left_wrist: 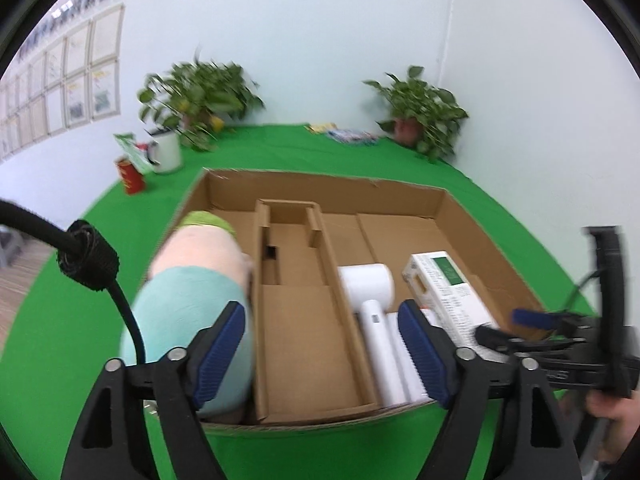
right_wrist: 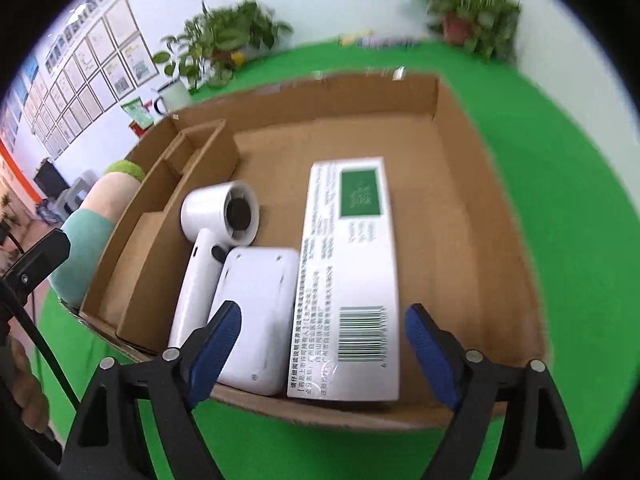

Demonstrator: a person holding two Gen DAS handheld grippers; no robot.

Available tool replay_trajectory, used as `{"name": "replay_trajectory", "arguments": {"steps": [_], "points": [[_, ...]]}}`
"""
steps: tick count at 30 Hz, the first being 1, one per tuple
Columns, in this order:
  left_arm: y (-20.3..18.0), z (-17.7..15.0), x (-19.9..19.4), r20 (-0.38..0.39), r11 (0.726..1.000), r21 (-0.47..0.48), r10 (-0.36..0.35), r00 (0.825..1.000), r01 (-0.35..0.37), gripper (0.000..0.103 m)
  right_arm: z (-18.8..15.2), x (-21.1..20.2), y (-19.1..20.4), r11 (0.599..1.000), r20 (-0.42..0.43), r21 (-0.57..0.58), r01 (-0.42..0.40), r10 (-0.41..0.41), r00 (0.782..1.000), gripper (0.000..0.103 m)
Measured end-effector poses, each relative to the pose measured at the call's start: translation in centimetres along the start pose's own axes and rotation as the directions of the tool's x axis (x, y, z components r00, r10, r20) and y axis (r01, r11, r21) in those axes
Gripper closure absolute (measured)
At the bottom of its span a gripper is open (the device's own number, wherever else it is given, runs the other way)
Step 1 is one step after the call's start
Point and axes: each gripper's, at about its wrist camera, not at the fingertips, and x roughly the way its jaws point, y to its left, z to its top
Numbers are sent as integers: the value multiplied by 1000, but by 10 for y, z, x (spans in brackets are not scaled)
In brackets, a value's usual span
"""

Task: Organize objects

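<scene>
Open cardboard box on green cloth, with a narrow cardboard divider inside. Right compartment: white hair dryer laid flat, white rounded case beside its handle, long white carton with green panel and barcode lying flat. Left compartment: plush toy, pink, mint and green.

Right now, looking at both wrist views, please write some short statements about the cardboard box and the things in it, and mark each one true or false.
1. The white hair dryer lies inside the cardboard box. True.
2. The white carton with a barcode stands upright on its end. False: it lies flat on the box floor.
3. The plush toy lies in the box's left compartment. True.
4. The right gripper is shut on the carton. False: its jaws stand open with nothing pressed between them.
5. The left gripper has open jaws. True.
6. The table cover is red. False: it is green.
</scene>
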Motion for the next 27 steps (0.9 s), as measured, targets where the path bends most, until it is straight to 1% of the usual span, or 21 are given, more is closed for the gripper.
{"name": "replay_trajectory", "arguments": {"steps": [1, 2, 4, 5, 7, 9, 11, 14, 17, 21, 27], "points": [[-1, -5, -2, 16, 1000, 9, 27, 999, -28, 17, -5, -8, 4, 1000, 51, -25, 18, -16, 999, 15], [-2, -11, -3, 30, 998, 19, 55, 998, -56, 14, -10, -12, 9, 999, 86, -41, 32, -29, 996, 11], [-4, -21, -3, 42, 994, 39, 96, 995, -97, 13, -19, -20, 15, 997, 151, -62, 54, -44, 988, 1], [-5, -26, -1, 44, 992, 47, 115, 992, -117, 12, -25, -22, 19, 996, 183, -66, 59, -46, 982, 0], [-9, -38, -2, 68, 985, 67, 154, 986, -158, 11, -33, -22, 23, 996, 210, -66, 60, -45, 977, 0], [-11, -46, -3, 91, 981, 76, 173, 981, -180, 7, -39, -18, 27, 996, 224, -61, 70, -55, 973, 0], [-14, -57, -2, 108, 976, 75, 197, 975, -205, 3, -45, -18, 33, 990, 264, -74, 117, -93, 960, 1], [-13, -68, 3, 113, 974, 56, 211, 971, -218, 1, -49, -18, 36, 987, 304, -72, 147, -119, 945, 1], [-11, -78, 8, 105, 975, 41, 215, 971, -220, 0, -53, -19, 38, 984, 328, -61, 166, -137, 935, 1], [-8, -77, 9, 102, 977, 30, 208, 973, -212, 0, -57, -19, 40, 982, 361, -56, 179, -147, 921, 1], [-9, -75, 13, 95, 975, 41, 215, 972, -219, 0, -57, -20, 40, 982, 363, -55, 178, -147, 920, 1]]}}
